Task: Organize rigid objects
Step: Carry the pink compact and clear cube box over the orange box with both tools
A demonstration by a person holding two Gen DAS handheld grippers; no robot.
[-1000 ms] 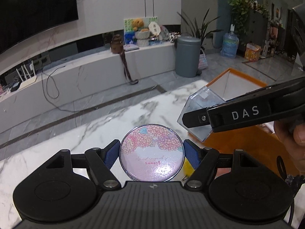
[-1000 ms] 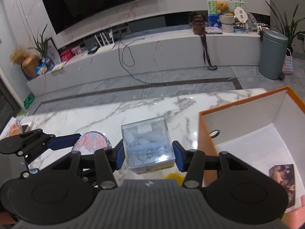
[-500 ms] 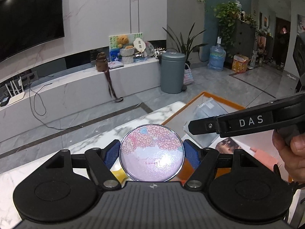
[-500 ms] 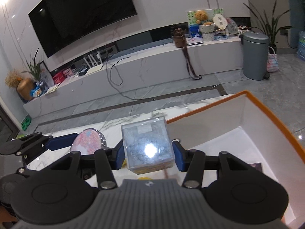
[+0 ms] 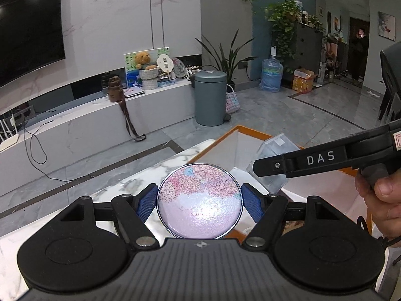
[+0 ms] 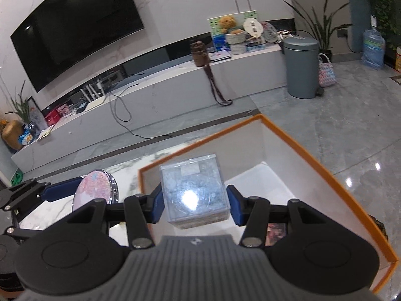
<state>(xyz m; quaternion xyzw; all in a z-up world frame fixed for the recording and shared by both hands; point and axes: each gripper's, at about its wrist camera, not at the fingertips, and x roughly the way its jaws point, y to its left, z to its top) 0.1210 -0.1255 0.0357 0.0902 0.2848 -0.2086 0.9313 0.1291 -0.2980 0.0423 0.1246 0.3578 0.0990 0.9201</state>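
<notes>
Left wrist view: the left hand-held gripper [image 5: 199, 204] clamps a round flowered tin [image 5: 199, 204], its lower edge hidden, just short of the orange-rimmed box [image 5: 253, 131]. Right wrist view: the right hand-held gripper [image 6: 195, 202] pinches a clear plastic cube [image 6: 194, 195] over the box's white interior; glare blurs its contents. The marble desk [image 6: 130, 170] lies left of the box.
</notes>
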